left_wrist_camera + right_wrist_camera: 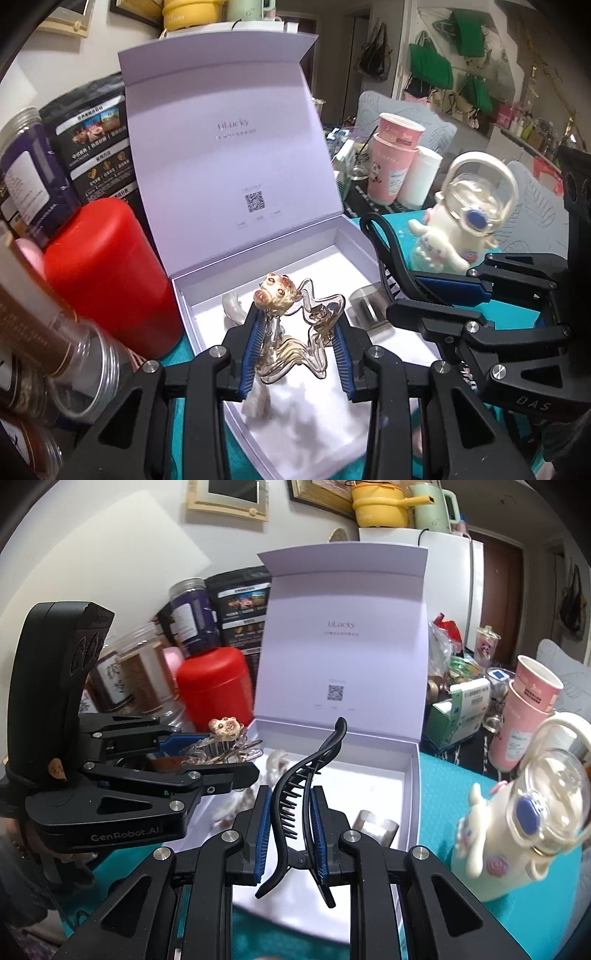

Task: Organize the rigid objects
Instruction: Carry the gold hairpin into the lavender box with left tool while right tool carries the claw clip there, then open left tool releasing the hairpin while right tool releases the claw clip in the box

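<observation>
An open white gift box (354,243) (410,771) lies on the teal cloth, its lid upright. My left gripper (298,339) is shut on a clear wavy hair claw with a bear charm (291,332) and holds it over the box's left half; it also shows in the right wrist view (221,746). My right gripper (289,830) is shut on a black hair clip (295,794), upright over the box's near edge; the clip also shows in the left wrist view (384,251). Inside the box lie a pale translucent clip (233,308) and a clear square piece (369,306) (375,825).
A red canister (107,273) (214,686) and several jars (140,675) stand left of the box. A white bunny bottle (461,218) (524,812) stands right of it. Pink cups (395,158) (524,705) and clutter fill the back right.
</observation>
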Demonstrator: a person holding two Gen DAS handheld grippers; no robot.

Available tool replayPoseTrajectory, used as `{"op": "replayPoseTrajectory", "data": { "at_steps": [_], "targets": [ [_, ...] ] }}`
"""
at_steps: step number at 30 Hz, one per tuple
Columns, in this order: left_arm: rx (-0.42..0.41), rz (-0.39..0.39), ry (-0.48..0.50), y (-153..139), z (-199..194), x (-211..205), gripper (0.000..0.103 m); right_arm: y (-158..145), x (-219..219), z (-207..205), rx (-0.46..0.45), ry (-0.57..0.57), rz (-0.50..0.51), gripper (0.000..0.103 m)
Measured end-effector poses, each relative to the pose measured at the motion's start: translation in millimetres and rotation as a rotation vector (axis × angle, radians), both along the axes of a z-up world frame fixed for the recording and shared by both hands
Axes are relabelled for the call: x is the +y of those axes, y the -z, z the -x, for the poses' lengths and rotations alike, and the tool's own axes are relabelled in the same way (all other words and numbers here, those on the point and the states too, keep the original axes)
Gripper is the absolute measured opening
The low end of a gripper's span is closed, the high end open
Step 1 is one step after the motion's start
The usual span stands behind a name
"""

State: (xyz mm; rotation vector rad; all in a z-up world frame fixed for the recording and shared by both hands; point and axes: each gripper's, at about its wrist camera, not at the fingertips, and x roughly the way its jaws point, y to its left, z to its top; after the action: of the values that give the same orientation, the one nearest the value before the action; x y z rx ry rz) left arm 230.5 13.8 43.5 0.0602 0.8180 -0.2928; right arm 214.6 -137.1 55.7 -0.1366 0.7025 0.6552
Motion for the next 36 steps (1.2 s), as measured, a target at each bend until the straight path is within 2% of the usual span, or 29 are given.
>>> {"op": "replayPoseTrajectory", "data": {
  "at_steps": [16,21,36],
  "targets": [
    [0.116,-0.035,0.007,36,-51,-13,0.035,36,1,-51,0.087,0.028,0.033,0.02],
    [0.151,-0.074,0.004,48,-62,-20,0.035,47,1,-58,0.11,0.04,0.044,0.02],
    [0.157,-0.162,-0.041,67,-72,-28,0.035,67,2,-69,0.133,0.076,0.084,0.021]
  ]
}}
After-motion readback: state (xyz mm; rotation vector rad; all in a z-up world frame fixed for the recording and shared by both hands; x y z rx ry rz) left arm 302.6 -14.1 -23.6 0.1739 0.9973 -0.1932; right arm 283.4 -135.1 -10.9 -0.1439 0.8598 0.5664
